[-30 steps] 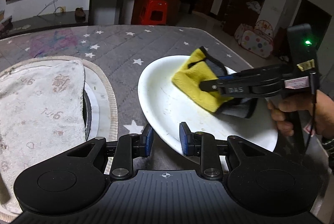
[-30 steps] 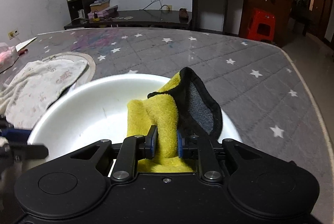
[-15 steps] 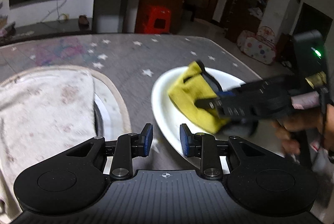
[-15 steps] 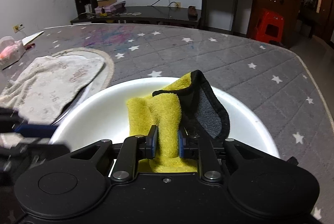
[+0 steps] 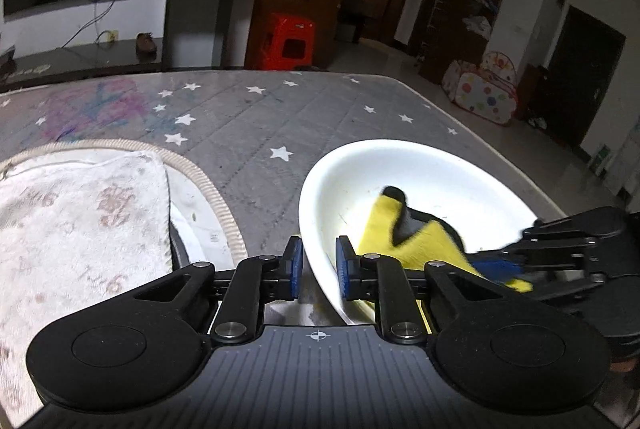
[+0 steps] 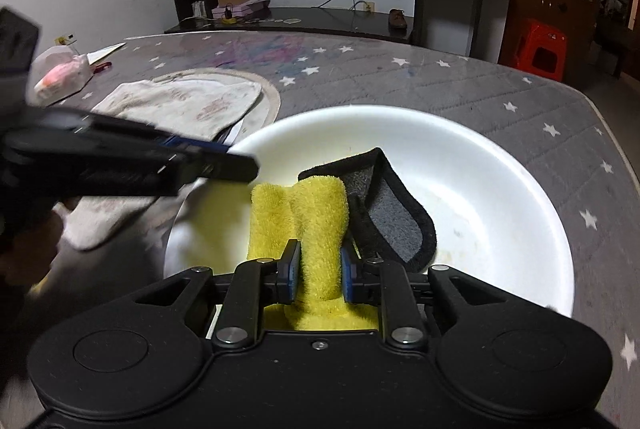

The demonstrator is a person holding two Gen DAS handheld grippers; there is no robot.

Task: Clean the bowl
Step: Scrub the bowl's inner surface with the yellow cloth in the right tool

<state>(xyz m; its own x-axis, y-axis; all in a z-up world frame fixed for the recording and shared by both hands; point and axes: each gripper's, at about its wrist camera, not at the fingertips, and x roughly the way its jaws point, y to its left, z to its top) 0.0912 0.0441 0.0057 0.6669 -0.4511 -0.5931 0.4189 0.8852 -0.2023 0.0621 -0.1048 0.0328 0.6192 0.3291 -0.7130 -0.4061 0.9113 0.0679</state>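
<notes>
The white bowl (image 6: 460,165) sits on the grey star-patterned quilted cover (image 5: 256,125) of the table, near its right-hand edge as the left wrist view shows it. The left gripper (image 5: 319,265) has its jaws drawn in on the near-left rim of the bowl: one blue pad stands outside the wall and the other inside, with the rim between them. These jaws have just been closing and are now at their narrowest, so the rim is clamped. The right gripper (image 6: 319,267) reaches into the bowl from the near side. Its jaws are nearly together and pinch a rolled fold of the yellow cloth (image 6: 316,213), which fills the whole gap between the pads. The cloth lies on the inner floor of the bowl; its grey backing with a black border (image 6: 396,225) is folded open to the right of the yellow part. In the left wrist view the same cloth shows yellow and black inside the bowl, with the right gripper blurred at the right edge. To the left of the bowl, apart from it, a pale printed towel (image 5: 76,213) lies over a round mat with a tan braided edge (image 5: 208,185).
</notes>
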